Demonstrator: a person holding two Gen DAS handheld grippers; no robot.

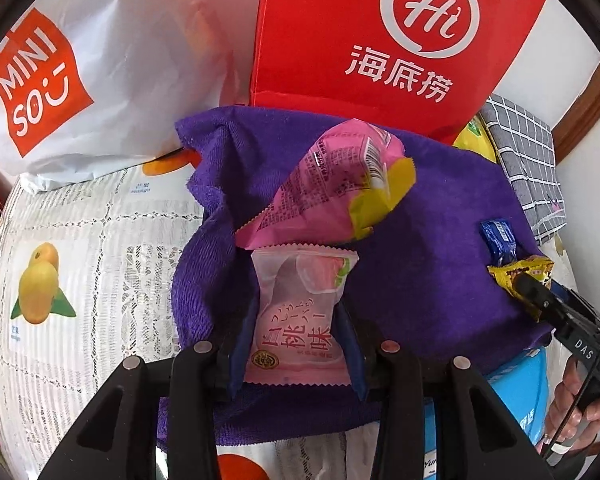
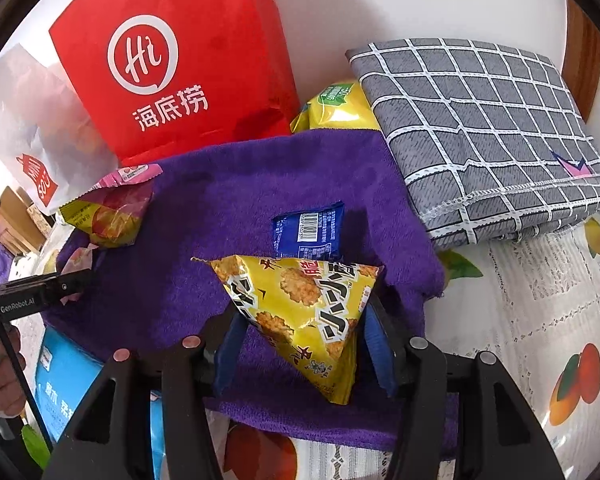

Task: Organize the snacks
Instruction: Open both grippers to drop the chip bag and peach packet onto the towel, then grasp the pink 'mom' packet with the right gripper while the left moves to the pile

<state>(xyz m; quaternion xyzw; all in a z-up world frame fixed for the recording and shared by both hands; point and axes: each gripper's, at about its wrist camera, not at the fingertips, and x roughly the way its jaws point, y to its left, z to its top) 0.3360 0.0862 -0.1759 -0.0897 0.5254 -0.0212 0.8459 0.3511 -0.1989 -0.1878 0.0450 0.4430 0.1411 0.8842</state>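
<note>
A purple towel [image 1: 440,248] [image 2: 204,208] lies on the table with snacks on it. My left gripper [image 1: 296,320] is shut on a pale pink peach-flavour packet [image 1: 296,320] over the towel. A bigger pink and yellow snack bag [image 1: 340,176] [image 2: 108,208] lies just beyond it. My right gripper [image 2: 300,324] is shut on a yellow rice-cracker packet [image 2: 300,312], which also shows at the right of the left wrist view [image 1: 520,276]. A small blue packet [image 2: 308,232] [image 1: 500,240] lies on the towel just beyond it.
A red paper bag [image 1: 360,40] [image 2: 172,64] and a white Miniso bag [image 1: 80,80] stand at the back. A folded grey checked cloth [image 2: 480,132] and a yellow bag [image 2: 340,108] lie at the right. A blue box [image 2: 64,376] sits under the towel's near edge. A fruit-print tablecloth [image 1: 80,260] covers the table.
</note>
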